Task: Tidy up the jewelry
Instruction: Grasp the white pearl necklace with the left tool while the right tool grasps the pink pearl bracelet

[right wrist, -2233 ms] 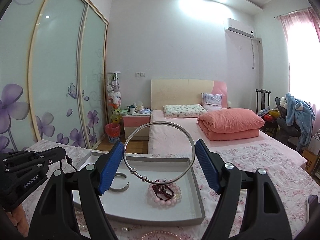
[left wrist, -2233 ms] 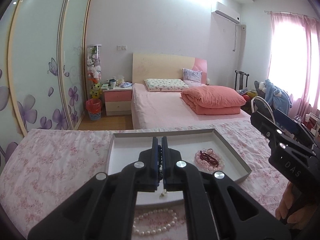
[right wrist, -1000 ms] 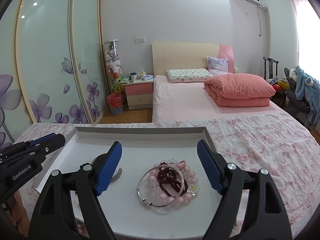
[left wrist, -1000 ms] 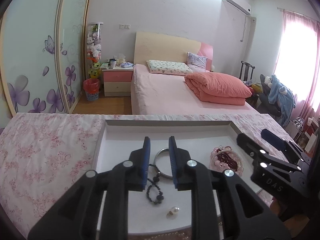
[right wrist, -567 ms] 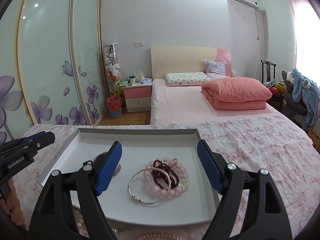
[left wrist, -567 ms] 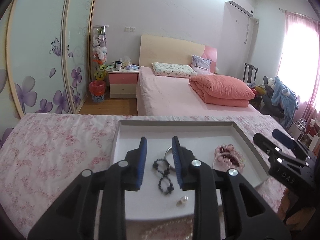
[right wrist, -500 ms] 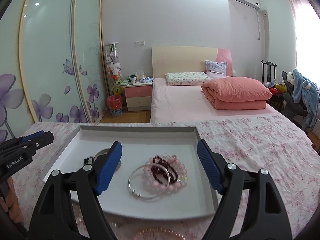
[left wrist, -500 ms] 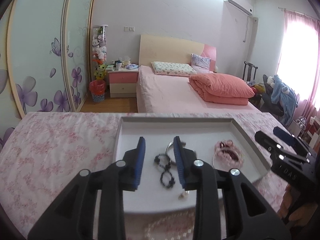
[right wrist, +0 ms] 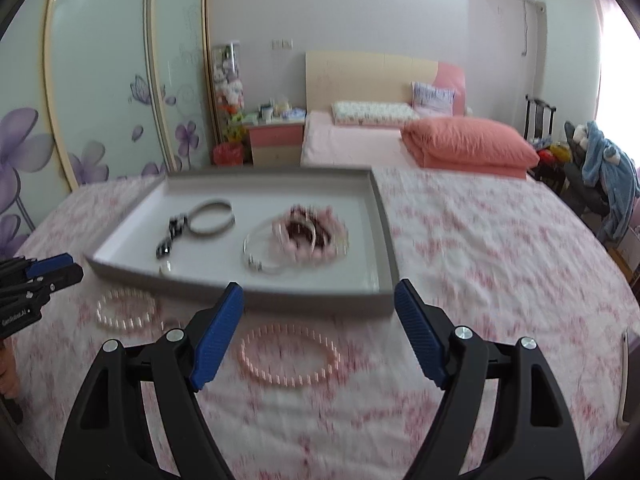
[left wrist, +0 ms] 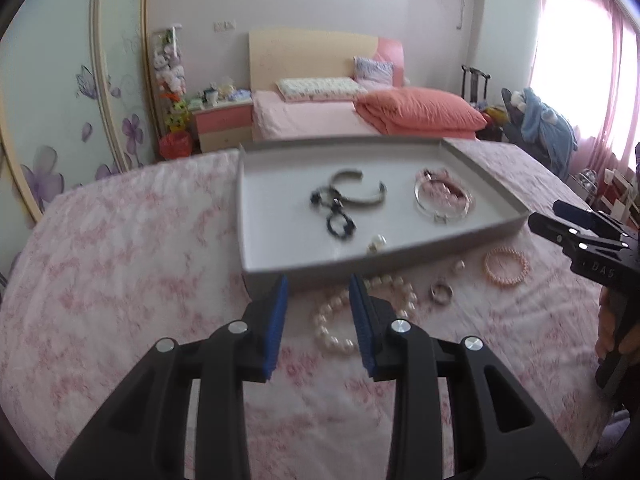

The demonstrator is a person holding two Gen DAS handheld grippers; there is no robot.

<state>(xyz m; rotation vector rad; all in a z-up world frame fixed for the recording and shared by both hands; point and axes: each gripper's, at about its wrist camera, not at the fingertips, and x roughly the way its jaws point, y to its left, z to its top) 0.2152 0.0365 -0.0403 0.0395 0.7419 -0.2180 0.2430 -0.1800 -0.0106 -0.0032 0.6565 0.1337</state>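
My left gripper (left wrist: 318,312) is empty, jaws part open, hovering over the white pearl bracelet (left wrist: 362,314) lying just in front of the grey tray (left wrist: 480,168). My right gripper (right wrist: 318,332), wide apart and empty too, sits above the pink bead bracelet (right wrist: 290,354). My tip: widen the left more, straddle one bead strand, don't snag the floral sheet (left wrist: 120,260).

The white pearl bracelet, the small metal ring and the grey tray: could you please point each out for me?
white pearl bracelet (left wrist: 362,312), left wrist view, on its visible beads.
small metal ring (left wrist: 441,292), left wrist view, on its band.
grey tray (left wrist: 400,265), left wrist view, on its near wall.
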